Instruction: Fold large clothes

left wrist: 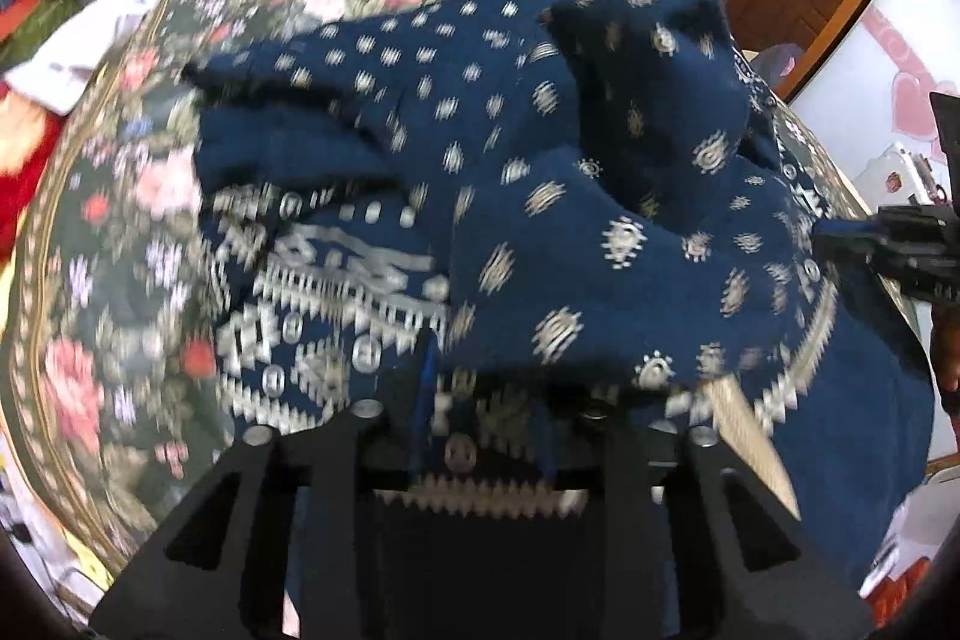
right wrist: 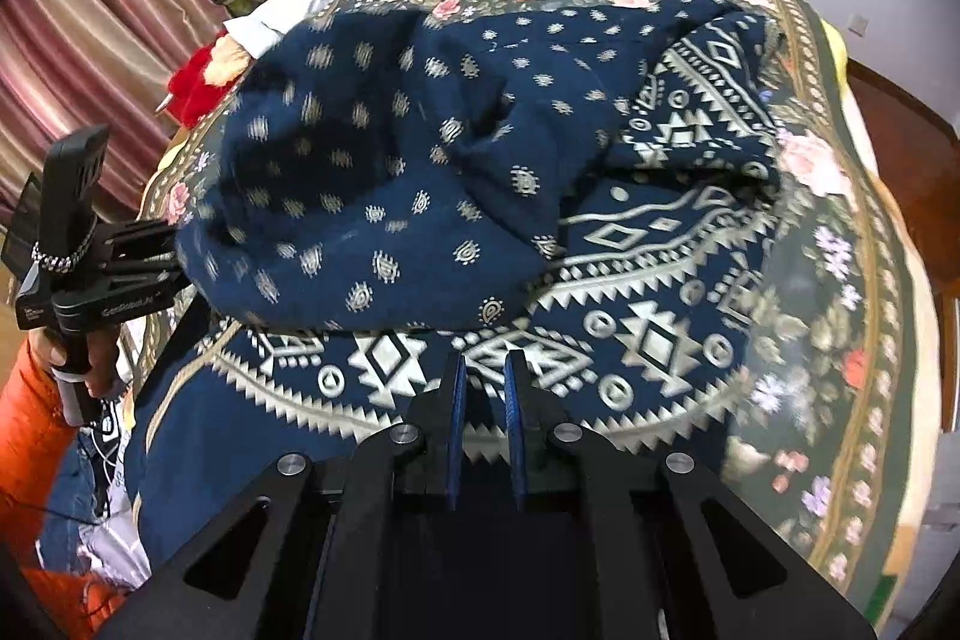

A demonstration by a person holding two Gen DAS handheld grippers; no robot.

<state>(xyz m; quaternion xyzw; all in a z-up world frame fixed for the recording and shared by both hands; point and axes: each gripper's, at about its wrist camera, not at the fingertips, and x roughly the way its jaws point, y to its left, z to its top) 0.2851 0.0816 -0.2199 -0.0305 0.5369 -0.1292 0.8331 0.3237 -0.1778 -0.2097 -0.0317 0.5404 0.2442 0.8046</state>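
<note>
On the floral bedspread (right wrist: 810, 316), navy patterned garment (right wrist: 420, 196), left jaws apart, right jaws pinching its border.

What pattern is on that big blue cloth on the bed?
The blue cloth is navy with small pale motifs and a zigzag-and-diamond border, clearest in the right wrist view.

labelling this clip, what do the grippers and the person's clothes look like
Both grippers are matte black with angular cut-out frames and silver bolts. The right gripper has ribbed blue pads. The left gripper shows white lettering on its side and a beaded cord. The person wears an orange sleeve.
</note>
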